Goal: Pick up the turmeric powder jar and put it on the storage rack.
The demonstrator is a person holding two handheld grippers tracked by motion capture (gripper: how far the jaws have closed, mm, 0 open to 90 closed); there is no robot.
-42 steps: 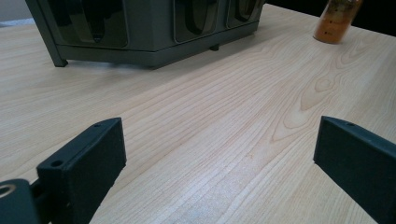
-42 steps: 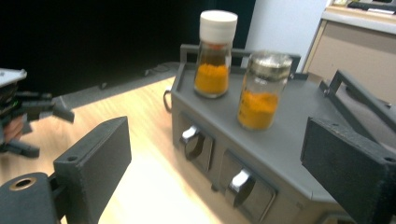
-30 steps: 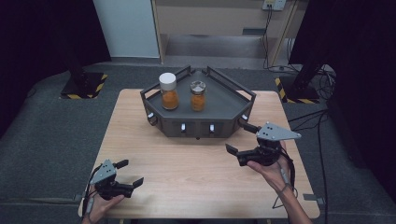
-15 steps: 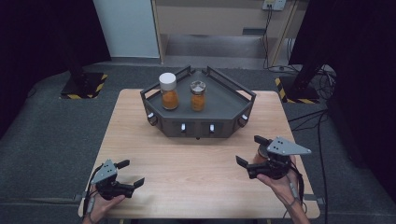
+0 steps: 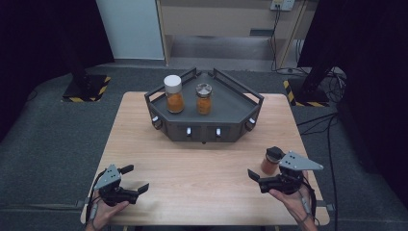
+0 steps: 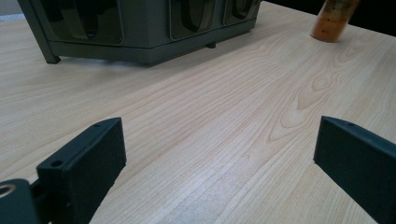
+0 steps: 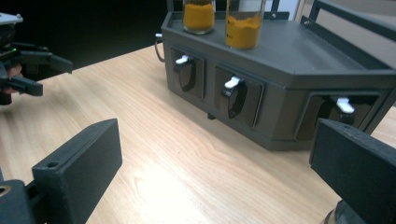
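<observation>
A: High view; where is the small upright dark-capped glass jar of orange powder?
B: On the pale wooden table, just beside the right gripper, at its far side, axis vertical; jaws spread, have just been opening, nothing between; earlier the hand stood farther up the table

A: Left gripper view?
B: Left gripper spread, empty; jar well off

A: Right gripper view?
B: Right gripper faces the dark grey metal rack

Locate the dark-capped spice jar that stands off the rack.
In the high view the dark-capped jar stands on the table at its right side, just beside the right tongs, in front of the grey rack.
</observation>
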